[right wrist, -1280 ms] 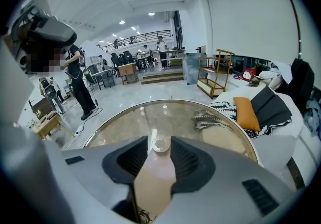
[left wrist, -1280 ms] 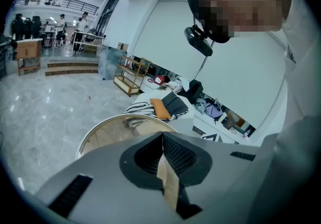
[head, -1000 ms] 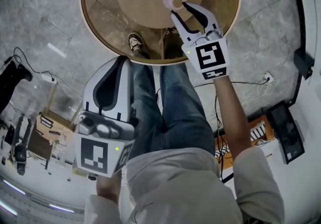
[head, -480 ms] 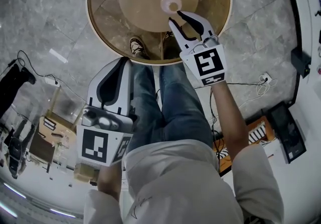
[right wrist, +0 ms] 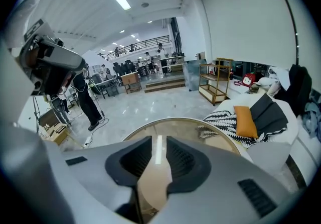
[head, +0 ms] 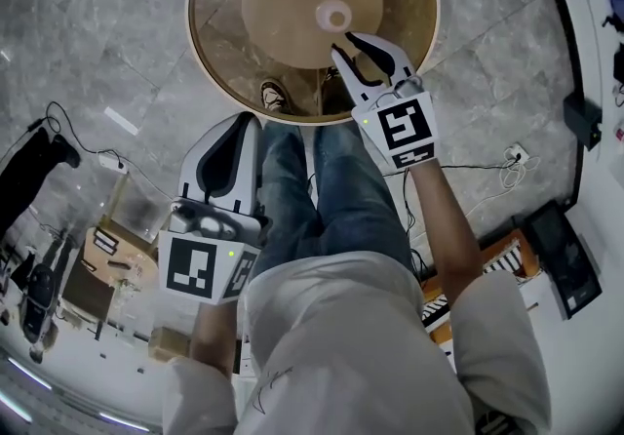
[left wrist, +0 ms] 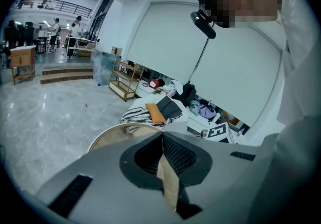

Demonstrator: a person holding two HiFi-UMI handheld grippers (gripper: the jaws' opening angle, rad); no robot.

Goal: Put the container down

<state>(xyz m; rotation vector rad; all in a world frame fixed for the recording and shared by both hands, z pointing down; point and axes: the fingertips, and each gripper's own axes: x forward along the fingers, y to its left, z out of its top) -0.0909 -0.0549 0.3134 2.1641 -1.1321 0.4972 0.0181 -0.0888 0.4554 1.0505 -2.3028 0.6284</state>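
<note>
The container (head: 334, 14), a small pale cup, stands upright on the round glass table (head: 192, 28) with a gold rim. My right gripper (head: 345, 43) hovers just short of it, on the near side, not touching it. Its jaws are closing and nothing is between them. In the right gripper view a narrow gap shows between the right gripper (right wrist: 159, 140) pads, with only the table top (right wrist: 210, 132) beyond; the cup is not in that view. My left gripper (head: 248, 121) hangs low beside the person's left leg, off the table. In the left gripper view the left gripper (left wrist: 161, 135) has its tips touching.
The person's jeans-clad legs (head: 331, 199) and a shoe (head: 274, 95) are under the table's near edge. Cables (head: 73, 131) trail over the grey marble floor at left. A keyboard (head: 468, 292) and a black device (head: 561, 257) lie at the right.
My right gripper has drawn back from the container toward the person and its jaws have narrowed. The container stays on the table. My left gripper has hardly moved.
</note>
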